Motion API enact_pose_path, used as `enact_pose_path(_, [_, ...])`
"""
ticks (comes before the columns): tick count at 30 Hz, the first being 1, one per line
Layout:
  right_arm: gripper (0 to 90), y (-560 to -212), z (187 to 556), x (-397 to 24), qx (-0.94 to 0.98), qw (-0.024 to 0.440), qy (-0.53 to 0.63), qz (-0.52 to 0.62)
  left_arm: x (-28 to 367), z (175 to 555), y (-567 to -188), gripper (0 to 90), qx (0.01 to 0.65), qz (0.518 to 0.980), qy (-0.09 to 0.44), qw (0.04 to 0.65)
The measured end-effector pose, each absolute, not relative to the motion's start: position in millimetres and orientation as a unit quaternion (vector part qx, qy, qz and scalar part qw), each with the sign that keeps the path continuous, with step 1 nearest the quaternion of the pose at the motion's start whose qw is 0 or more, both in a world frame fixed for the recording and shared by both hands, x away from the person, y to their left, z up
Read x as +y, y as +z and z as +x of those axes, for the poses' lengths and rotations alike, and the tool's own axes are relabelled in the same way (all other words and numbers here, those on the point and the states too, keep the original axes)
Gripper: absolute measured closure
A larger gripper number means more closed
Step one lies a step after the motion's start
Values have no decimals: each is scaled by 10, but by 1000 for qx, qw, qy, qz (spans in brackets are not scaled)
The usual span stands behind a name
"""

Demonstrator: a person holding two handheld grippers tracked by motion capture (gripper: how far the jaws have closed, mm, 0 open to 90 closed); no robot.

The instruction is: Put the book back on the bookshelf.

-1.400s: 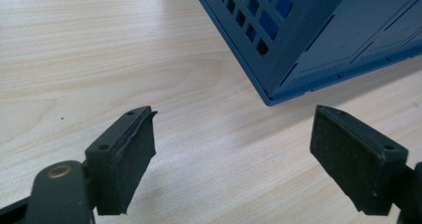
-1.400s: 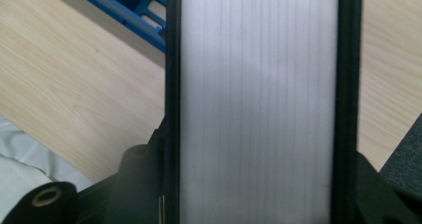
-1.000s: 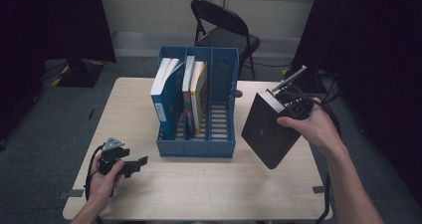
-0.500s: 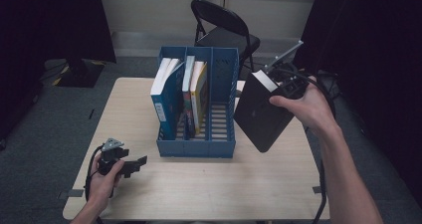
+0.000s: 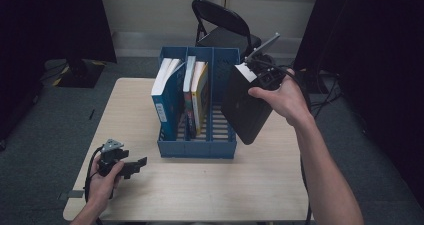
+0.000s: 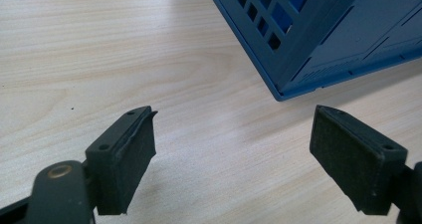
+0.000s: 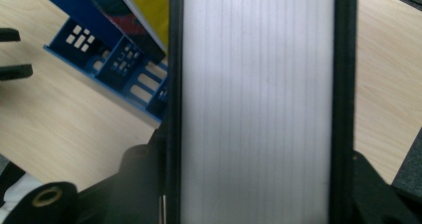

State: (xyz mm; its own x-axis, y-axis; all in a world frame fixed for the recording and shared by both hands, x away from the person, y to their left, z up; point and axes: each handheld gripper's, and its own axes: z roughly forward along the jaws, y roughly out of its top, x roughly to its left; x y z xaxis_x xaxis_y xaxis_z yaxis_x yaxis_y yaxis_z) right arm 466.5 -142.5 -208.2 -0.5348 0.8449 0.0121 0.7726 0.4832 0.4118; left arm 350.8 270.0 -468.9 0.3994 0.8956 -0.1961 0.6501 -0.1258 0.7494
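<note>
**Black book held over the rack's right slot**

Right gripper (image 5: 260, 74) clamps a thick black book (image 5: 245, 105) across its covers; in the right gripper view the white page block (image 7: 256, 104) runs straight up between the two jaws, which press on the black boards either side. Jaws roughly half closed, set by the book's thickness.

Book hangs in the air, tilted, lower corner pointing down toward the table (image 5: 210, 185), just right of and above the blue file rack (image 5: 197, 147). Rack's left and middle compartments hold upright books (image 5: 182, 92); right compartment (image 5: 223, 120) looks empty and lies just left of and below the book.

Book's long axis slants; the slot runs front to back. Likely needs tilting upright and lining up with the slot before lowering.

Left gripper (image 5: 131, 166) rests near the table's front left corner, jaws wide apart, nothing between them; rack corner (image 6: 298, 79) ahead of it. Right hand clearly the nearer one.
</note>
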Motion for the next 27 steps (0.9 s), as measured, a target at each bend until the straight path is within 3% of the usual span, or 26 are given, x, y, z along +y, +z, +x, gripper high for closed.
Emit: enact_pose_path(27, [534, -2185, 5167, -876, 817, 92, 152, 549, 2678, 3497, -4700, 178, 524, 737, 152, 398])
